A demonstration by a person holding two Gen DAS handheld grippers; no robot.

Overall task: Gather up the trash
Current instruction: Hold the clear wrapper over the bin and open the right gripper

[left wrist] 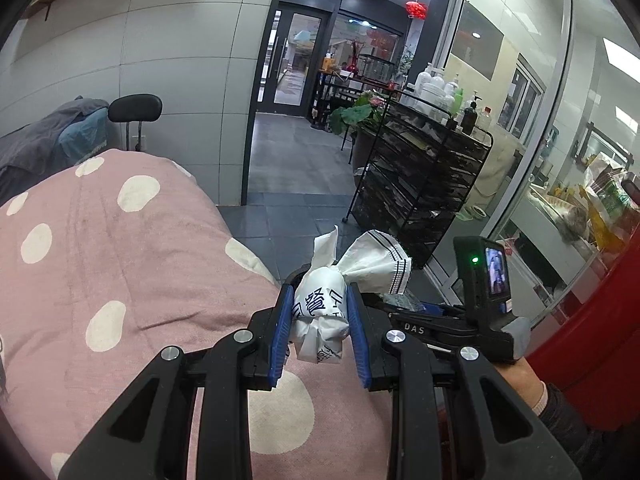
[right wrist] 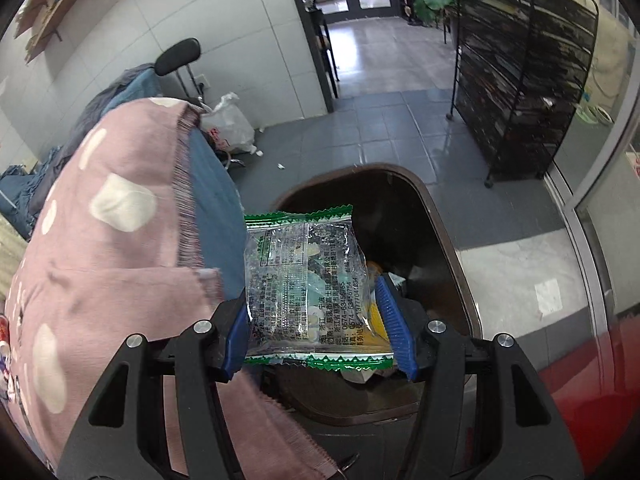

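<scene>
In the left wrist view, the left gripper [left wrist: 318, 320] sits at the bottom centre, its blue pads [left wrist: 280, 336] pressed on both sides of a crumpled white paper wrapper [left wrist: 320, 312] with dark printed characters, its twisted ends flaring up above the fingertips. Under it and filling the lower left lies a pink blanket with white dots [left wrist: 100, 248]. At the lower right the other gripper [left wrist: 480, 300], with a small lit screen, is held in a hand [left wrist: 520, 380].

In the right wrist view, the right gripper [right wrist: 316, 312] grips a clear snack packet with green serrated edges [right wrist: 304, 280], one blue pad on each side. Directly behind the packet, at frame centre, gapes the dark opening of a brown-rimmed trash bin [right wrist: 448, 224]. Beyond it the grey tiled floor [right wrist: 380, 128] runs to a black wire shelf rack [right wrist: 520, 80] at upper right and a white plastic bag [right wrist: 228, 124] at the wall, left of centre.
</scene>
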